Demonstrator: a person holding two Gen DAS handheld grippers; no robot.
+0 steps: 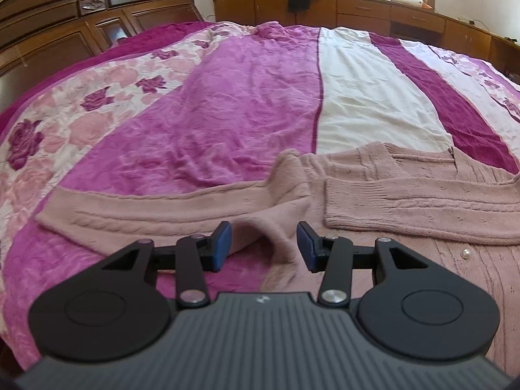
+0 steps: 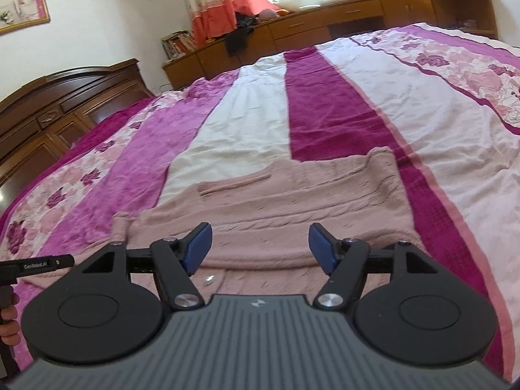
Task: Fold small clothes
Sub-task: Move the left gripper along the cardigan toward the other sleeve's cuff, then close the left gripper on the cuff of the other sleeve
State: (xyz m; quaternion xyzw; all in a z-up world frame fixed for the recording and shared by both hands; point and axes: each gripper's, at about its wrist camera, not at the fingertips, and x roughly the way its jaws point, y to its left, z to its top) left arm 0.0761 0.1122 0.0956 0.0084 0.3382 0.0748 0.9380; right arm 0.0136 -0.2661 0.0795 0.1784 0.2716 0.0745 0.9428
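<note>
Left gripper [image 1: 264,243] nearest, jaws spread, gripping nothing; a raised ridge of the pink knit cardigan [image 1: 406,201] sits between its pads. Cardigan lies on the striped bedspread [image 1: 247,104]. One sleeve [image 1: 422,214] is folded across the body, the other sleeve [image 1: 156,211] is still stretched out flat.

Right view: right gripper [image 2: 260,247] also released, hovering over the cardigan [image 2: 292,201] hem. Fold judged partly done; second sleeve and body fold remain. No containers visible.

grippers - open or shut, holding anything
Left gripper: open, holding nothing, a raised fold of the pink cardigan between its jaws.
Right gripper: open, holding nothing, over the cardigan.
</note>
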